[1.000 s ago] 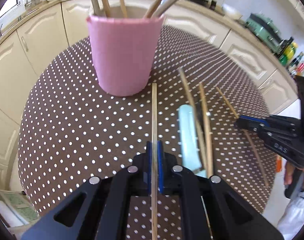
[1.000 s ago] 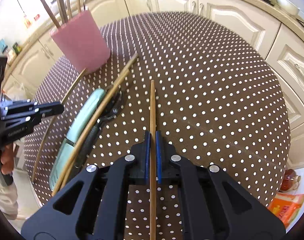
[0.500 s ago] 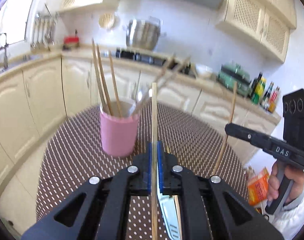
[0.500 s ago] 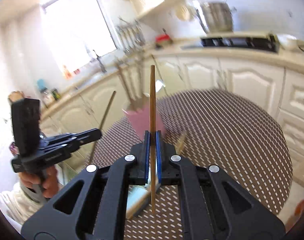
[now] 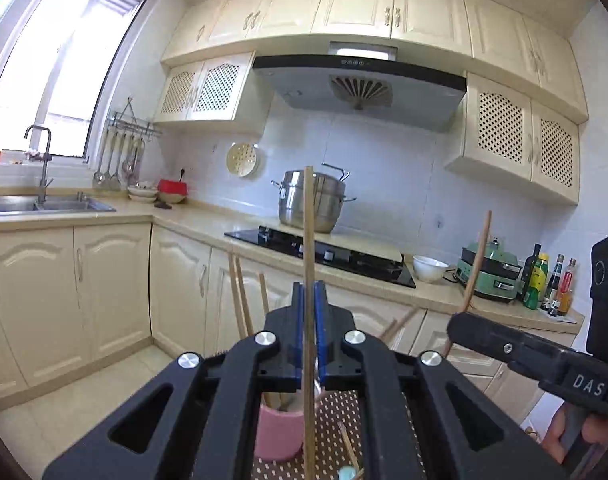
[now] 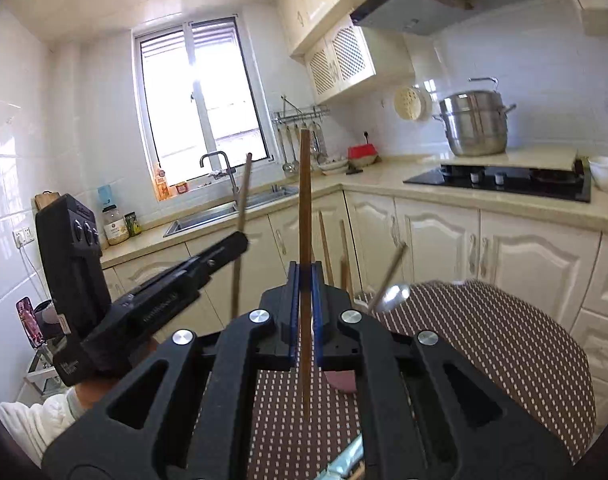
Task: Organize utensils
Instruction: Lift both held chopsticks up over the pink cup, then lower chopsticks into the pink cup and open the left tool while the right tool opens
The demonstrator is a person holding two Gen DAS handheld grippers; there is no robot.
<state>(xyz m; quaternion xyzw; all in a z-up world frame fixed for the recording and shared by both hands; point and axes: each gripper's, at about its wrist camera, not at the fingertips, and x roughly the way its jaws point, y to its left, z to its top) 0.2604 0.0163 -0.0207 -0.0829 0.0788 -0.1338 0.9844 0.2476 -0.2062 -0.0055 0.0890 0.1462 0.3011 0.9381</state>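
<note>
My left gripper [image 5: 308, 292] is shut on a wooden chopstick [image 5: 308, 232] that stands upright, high above the table. My right gripper [image 6: 304, 274] is shut on another wooden chopstick [image 6: 305, 200], also upright. The pink cup [image 5: 279, 434] with several chopsticks in it stands on the dotted brown table [image 6: 504, 344], below and in front of both grippers; my fingers hide most of it. In the left wrist view the right gripper [image 5: 458, 322] shows at the right with its chopstick [image 5: 478, 256]. In the right wrist view the left gripper [image 6: 239, 242] shows at the left.
A pale green utensil [image 6: 344, 460] and loose chopsticks [image 5: 350, 446] lie on the table near its front. A spoon [image 6: 394, 294] sticks out of the cup. Cream cabinets, a sink [image 5: 47, 202], a hob and a steel pot [image 5: 312, 202] stand behind.
Both grippers have lifted their chopsticks off the table and tilted them from flat to upright. The views swung up from the tabletop to the kitchen wall.
</note>
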